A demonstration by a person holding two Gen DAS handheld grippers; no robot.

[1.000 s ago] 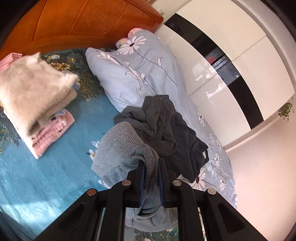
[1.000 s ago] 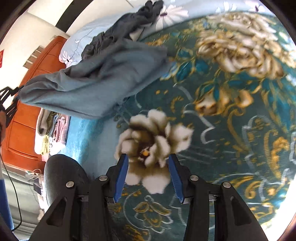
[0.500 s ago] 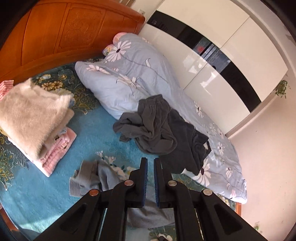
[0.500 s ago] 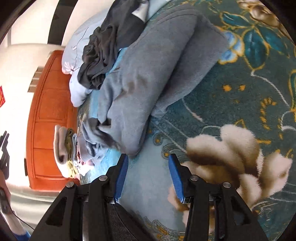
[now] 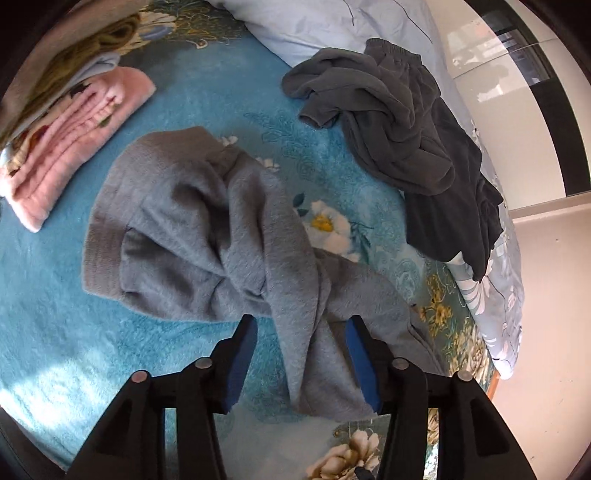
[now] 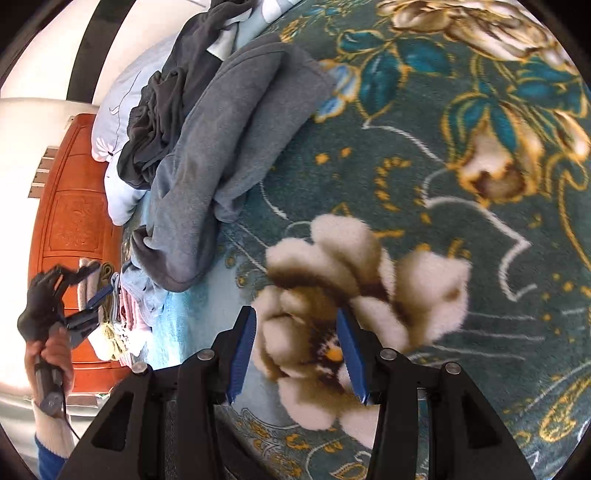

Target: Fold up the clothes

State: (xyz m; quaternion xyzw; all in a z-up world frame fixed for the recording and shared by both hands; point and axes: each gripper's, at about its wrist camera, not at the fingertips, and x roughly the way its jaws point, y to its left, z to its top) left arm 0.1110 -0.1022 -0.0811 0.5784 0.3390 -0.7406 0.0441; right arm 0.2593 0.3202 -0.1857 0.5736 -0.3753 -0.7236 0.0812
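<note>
A crumpled grey sweater [image 5: 192,229] lies on the blue floral blanket [image 5: 110,350]. My left gripper [image 5: 301,325] hovers just over its near end, jaws wide open, and a twisted sleeve runs between the fingers without being pinched. In the right wrist view the same sweater [image 6: 229,140] lies bunched at the upper left. My right gripper [image 6: 294,317] stands open over a cream flower on the blanket [image 6: 461,184], holding nothing, well clear of the sweater. A hand holds the left gripper [image 6: 85,317] at the far left.
A dark grey garment heap [image 5: 399,122] lies partly on the pale blue flowered duvet [image 5: 332,22]. A folded stack with a pink piece [image 5: 74,136] sits at the left. An orange wooden headboard [image 6: 74,221] and a white wardrobe [image 5: 517,92] border the bed.
The left gripper let the grey sweater drop onto the blanket, shut empty, and now stands open low over the sweater. The right gripper stayed open and swung slightly.
</note>
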